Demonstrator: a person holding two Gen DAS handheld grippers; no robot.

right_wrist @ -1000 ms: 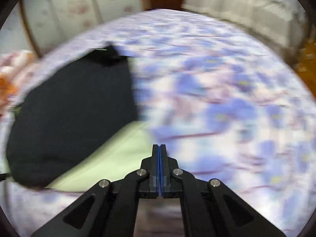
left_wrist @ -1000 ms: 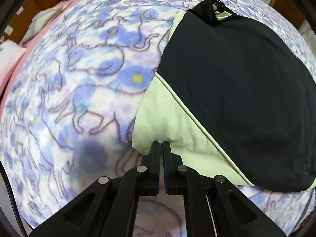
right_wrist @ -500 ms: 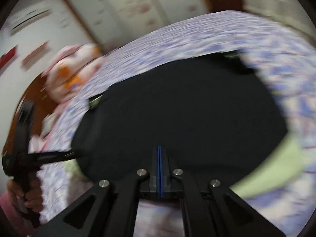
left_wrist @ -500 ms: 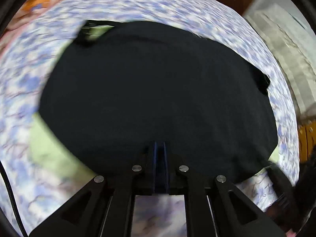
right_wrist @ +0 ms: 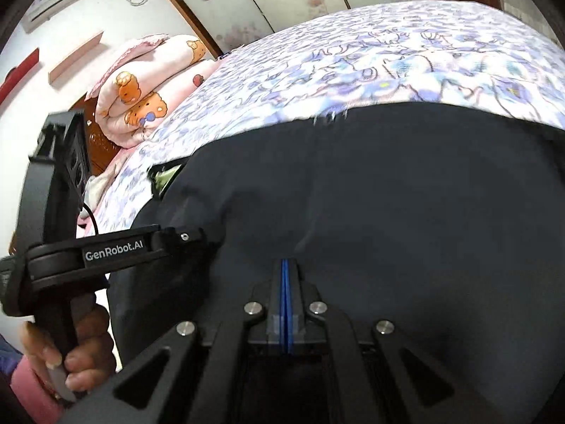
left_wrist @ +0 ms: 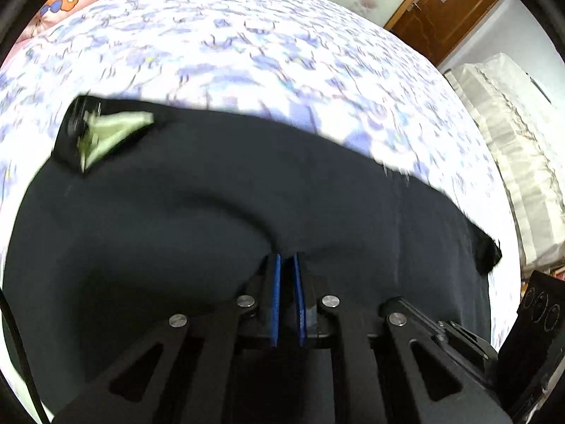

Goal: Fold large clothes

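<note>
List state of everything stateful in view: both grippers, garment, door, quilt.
left gripper: shut, pads pinching black fabric
right gripper: shut on the same fabric
black garment: spread on the bed, near edge lifted, green lining showing at one corner
wooden door: closed
cartoon quilt: folded

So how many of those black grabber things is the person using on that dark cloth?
2. The left tool sits at the near edge of the black garment. The right tool works the same edge, just beside it.
</note>
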